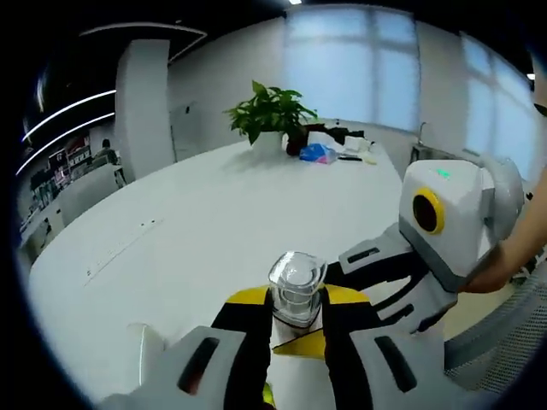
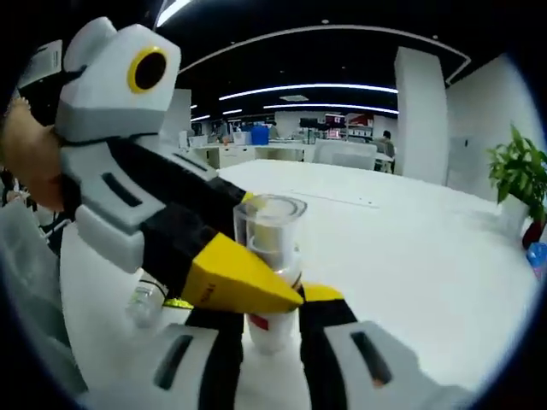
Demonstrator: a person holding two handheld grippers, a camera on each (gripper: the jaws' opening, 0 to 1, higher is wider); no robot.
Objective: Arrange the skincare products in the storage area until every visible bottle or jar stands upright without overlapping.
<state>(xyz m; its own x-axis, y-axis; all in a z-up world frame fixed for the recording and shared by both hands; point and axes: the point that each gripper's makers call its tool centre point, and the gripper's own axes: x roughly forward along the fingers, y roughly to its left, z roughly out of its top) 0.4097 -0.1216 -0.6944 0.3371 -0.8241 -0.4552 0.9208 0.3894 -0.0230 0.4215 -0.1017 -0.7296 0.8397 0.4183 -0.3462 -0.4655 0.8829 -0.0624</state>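
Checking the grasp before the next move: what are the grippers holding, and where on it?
Both hold one clear-capped bottle: the left gripper clamps it just below the cap, and the right gripper grips its white body lower down.

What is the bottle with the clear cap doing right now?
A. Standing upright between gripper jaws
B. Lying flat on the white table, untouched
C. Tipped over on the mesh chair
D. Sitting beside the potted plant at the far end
A. The clear-capped bottle stands upright between the yellow-tipped jaws of the left gripper, and the right gripper has its jaws at the bottle's base, above the white table.
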